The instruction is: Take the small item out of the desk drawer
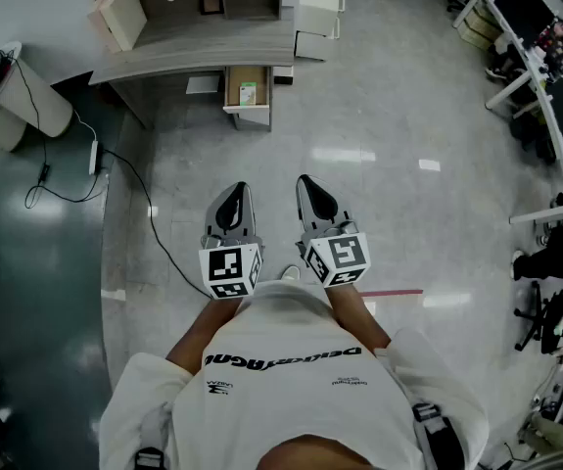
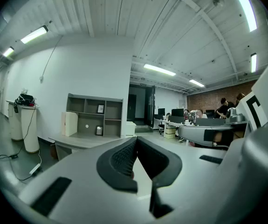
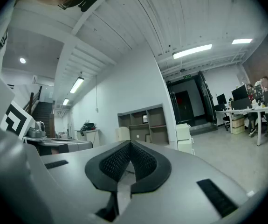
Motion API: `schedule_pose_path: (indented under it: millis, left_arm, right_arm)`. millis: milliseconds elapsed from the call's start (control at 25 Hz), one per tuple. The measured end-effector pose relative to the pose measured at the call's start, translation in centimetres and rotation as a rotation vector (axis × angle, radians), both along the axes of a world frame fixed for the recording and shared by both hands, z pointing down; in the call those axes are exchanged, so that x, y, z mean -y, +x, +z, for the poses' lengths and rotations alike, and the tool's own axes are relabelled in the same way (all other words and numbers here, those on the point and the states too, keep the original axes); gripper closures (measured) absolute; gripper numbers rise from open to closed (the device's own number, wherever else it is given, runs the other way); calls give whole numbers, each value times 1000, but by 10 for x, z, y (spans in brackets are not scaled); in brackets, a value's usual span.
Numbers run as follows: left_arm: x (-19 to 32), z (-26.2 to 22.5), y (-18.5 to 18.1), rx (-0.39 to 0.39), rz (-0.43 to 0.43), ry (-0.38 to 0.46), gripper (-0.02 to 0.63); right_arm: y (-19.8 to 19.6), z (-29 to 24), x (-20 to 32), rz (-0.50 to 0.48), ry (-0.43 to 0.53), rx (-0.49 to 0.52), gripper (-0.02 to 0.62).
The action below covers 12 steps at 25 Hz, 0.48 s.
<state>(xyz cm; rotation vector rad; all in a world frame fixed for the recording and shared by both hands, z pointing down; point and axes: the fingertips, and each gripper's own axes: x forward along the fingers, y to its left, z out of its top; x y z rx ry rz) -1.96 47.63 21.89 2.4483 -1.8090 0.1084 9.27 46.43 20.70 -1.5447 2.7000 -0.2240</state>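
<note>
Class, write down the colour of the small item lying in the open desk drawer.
Pale green with some white. The small flat item shows best in the head view.

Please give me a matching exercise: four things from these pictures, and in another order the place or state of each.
1 drawer
2 left gripper
3 small green item
4 black cable

A lies on the floor
B jaws together, empty
C inside the drawer
D pulled open from the desk

Pairs: 1-D, 2-B, 3-C, 4-A

White T-shirt (image 1: 291,399), black lettering (image 1: 283,357), apparently short-sleeved
</note>
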Motion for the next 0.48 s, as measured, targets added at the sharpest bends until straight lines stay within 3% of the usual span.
schedule_pose_path:
  millis: [240,480]
  left_arm:
    - [1,-4,11,7,-3,7,591]
    - [-1,1,30,12,-9,2,591]
  right_arm:
    - [10,-3,2,-3,4,-14,565]
    - [27,-8,0,-19,37,34,565]
